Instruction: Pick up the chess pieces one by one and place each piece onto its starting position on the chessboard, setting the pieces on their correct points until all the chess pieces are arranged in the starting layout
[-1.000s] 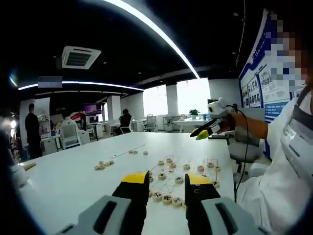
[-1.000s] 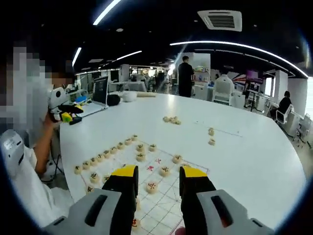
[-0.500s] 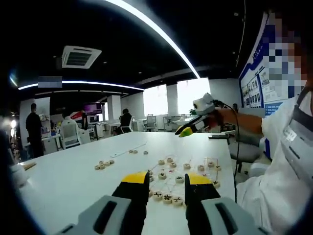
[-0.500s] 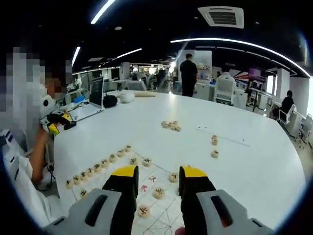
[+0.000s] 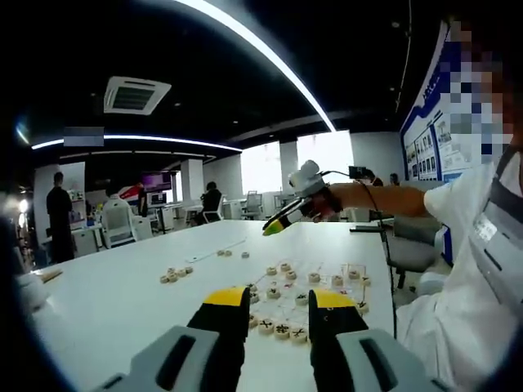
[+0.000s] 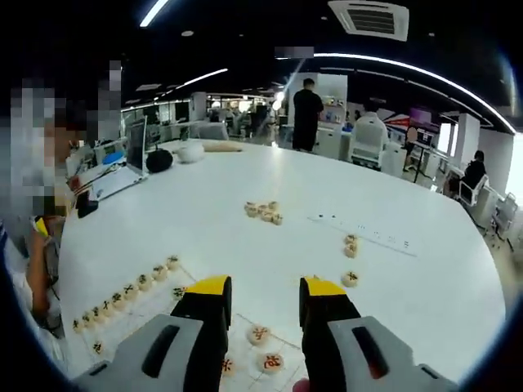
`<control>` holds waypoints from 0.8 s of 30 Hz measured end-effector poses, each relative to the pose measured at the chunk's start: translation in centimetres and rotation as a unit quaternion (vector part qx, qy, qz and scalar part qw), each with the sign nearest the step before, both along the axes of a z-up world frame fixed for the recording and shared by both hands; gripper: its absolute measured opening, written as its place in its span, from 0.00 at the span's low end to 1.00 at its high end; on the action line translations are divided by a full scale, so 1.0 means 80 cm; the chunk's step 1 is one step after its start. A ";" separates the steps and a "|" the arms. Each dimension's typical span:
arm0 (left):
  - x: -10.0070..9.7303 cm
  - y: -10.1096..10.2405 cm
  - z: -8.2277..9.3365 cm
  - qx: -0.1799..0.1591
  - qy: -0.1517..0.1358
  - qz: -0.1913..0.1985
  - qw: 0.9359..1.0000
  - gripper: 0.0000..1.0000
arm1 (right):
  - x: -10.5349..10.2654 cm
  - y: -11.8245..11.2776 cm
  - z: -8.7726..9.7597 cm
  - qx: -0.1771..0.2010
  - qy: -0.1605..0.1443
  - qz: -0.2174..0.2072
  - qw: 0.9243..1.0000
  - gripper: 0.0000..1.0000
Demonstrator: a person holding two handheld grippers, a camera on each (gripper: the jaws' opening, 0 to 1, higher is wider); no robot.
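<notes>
On the white table lies a paper chessboard (image 5: 320, 287) with round wooden pieces (image 5: 282, 331) in rows along its lines. My left gripper (image 5: 280, 300) hovers low at the board's near edge, open, with nothing between its jaws. Held up in a hand, my right gripper (image 5: 275, 226) hangs above the far side of the board. In the right gripper view the right gripper (image 6: 265, 287) is open and empty above two red-marked pieces (image 6: 259, 333). A row of pieces (image 6: 122, 292) runs along the left. Loose pieces lie ahead in a cluster (image 6: 263, 211) and a few singles (image 6: 350, 279).
More loose pieces (image 5: 174, 276) lie left of the board, with a few (image 5: 222, 253) further back. A laptop (image 6: 114, 175) and a dark object (image 6: 159, 159) sit at the table's far left. People stand and sit among desks behind. A person's sleeve (image 5: 458, 310) is close on the right.
The right gripper has swung from beside the person out over the table, past the board's far side. Its view now looks further across the table toward the loose pieces. The left gripper stays put.
</notes>
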State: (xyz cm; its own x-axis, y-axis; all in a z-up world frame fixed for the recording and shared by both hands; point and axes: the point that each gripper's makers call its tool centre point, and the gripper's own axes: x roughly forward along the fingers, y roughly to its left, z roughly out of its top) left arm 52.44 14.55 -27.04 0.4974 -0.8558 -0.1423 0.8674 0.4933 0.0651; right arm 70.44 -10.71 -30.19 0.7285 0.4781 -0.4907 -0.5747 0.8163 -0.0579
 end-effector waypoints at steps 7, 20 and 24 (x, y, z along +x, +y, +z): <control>0.002 -0.001 -0.002 0.001 0.002 0.000 1.000 0.31 | 0.068 0.006 -0.037 -0.044 0.013 -0.016 0.999 0.34; 0.009 0.010 -0.004 -0.001 0.006 0.011 1.000 0.30 | 0.175 -0.051 -0.085 -0.098 0.048 -0.122 0.987 0.33; 0.010 0.009 -0.004 -0.003 0.006 0.009 1.000 0.30 | 0.169 -0.096 -0.101 -0.112 0.064 -0.155 0.979 0.31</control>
State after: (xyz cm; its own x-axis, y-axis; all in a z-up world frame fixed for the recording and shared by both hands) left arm 53.21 15.26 -27.38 0.5110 -0.8475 -0.1436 0.8591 0.5091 0.0524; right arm 83.98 -18.41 -38.24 0.7468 0.1138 -0.6552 -0.3155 0.9280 -0.1984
